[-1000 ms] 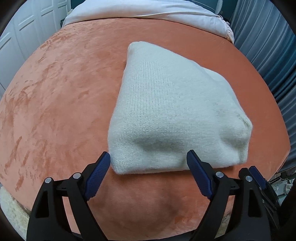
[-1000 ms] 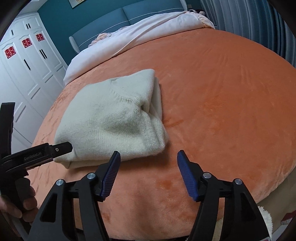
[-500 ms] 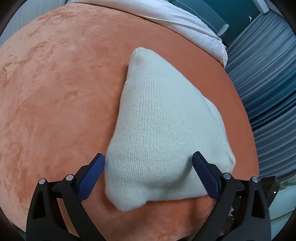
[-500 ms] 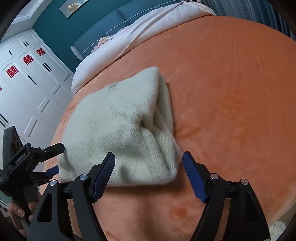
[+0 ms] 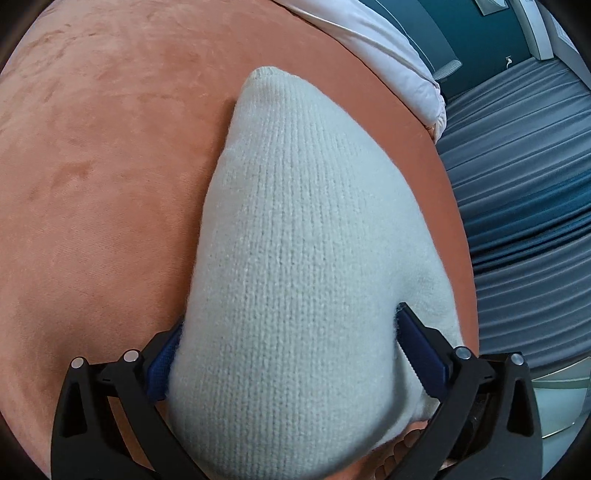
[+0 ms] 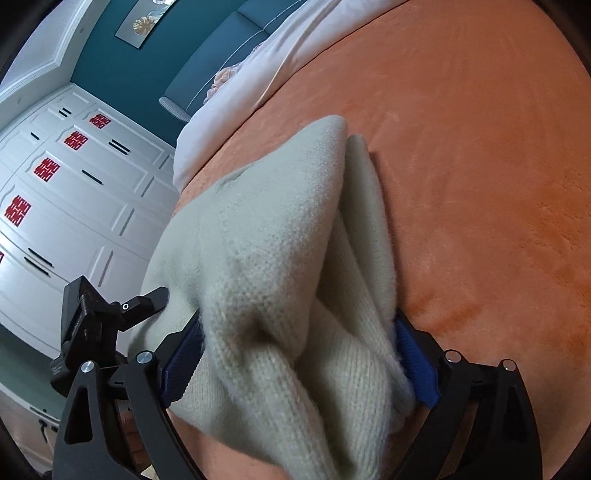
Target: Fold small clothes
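In the left wrist view one folded cream knitted sweater (image 5: pixel 295 258) is lying on one orange plush bed cover (image 5: pixel 92 166), and its near end is sitting between the two blue pads of the left gripper (image 5: pixel 284 354). The pads are standing wide apart, one on each side of the bundle and touching the wool, so the tongs are spread around it and are not pressing it flat. Behind the sweater a white quilt (image 5: pixel 388 48) is lying across the far part of the bed, and grey-blue curtains (image 5: pixel 524 184) are hanging at the right. Compared with one second ago, the sweater is now filling much more of this view; before, it was lying just beyond the fingertips and now it is between them. In the right wrist view the same one sweater (image 6: pixel 280 266) is showing its layered folded edge, and this end is lying between the two blue pads of the right gripper (image 6: pixel 299 369), which are also standing wide and touching the wool on both sides without clenching. The left gripper (image 6: pixel 110 314) is appearing at the left side, against the other end of the sweater. Further back are one teal headboard (image 6: pixel 207 66), one framed picture (image 6: pixel 147 22), the white quilt (image 6: pixel 258 81) and a white wardrobe (image 6: pixel 74 192) with red signs. One second ago the right pads were standing before the sweater, on the bare cover.
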The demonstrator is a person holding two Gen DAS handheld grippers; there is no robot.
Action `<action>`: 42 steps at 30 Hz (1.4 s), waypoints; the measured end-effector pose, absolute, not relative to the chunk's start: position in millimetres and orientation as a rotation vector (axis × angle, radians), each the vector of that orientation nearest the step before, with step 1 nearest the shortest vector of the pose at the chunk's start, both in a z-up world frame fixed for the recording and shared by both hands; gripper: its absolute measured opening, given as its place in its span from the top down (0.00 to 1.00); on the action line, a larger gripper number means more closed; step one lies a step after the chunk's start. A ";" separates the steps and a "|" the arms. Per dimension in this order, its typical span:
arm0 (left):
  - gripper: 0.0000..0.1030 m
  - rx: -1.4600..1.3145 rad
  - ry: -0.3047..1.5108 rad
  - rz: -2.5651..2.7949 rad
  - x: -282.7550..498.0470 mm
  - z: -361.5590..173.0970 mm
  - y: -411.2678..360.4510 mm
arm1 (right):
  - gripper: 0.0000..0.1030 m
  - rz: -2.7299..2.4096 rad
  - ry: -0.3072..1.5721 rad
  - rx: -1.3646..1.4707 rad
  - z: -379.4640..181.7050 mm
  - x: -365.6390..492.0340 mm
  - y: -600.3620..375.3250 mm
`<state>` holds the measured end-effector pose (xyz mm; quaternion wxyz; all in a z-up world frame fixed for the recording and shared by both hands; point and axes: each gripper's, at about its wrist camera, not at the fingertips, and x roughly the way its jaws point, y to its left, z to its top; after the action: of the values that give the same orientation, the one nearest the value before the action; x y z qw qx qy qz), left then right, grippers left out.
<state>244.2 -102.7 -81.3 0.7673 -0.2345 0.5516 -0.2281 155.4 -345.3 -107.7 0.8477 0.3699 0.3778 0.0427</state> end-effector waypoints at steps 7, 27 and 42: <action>0.20 -0.393 1.205 -0.543 234.7 -46.9 -120.3 | 0.56 0.109 0.750 0.839 -80.7 144.4 -350.1; 0.23 -0.347 1.244 -0.773 125.9 28.3 -134.2 | 0.57 -0.078 0.646 0.636 26.4 -28.0 -317.8; 0.17 -0.341 0.711 -0.826 110.7 203.8 -9.3 | 0.52 0.177 0.292 0.382 192.1 -10.5 -228.9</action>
<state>110.7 -9.3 203.8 0.8414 -0.1612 0.3365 -0.3910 -10.5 -228.9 192.1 0.9674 0.1890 0.1442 0.0874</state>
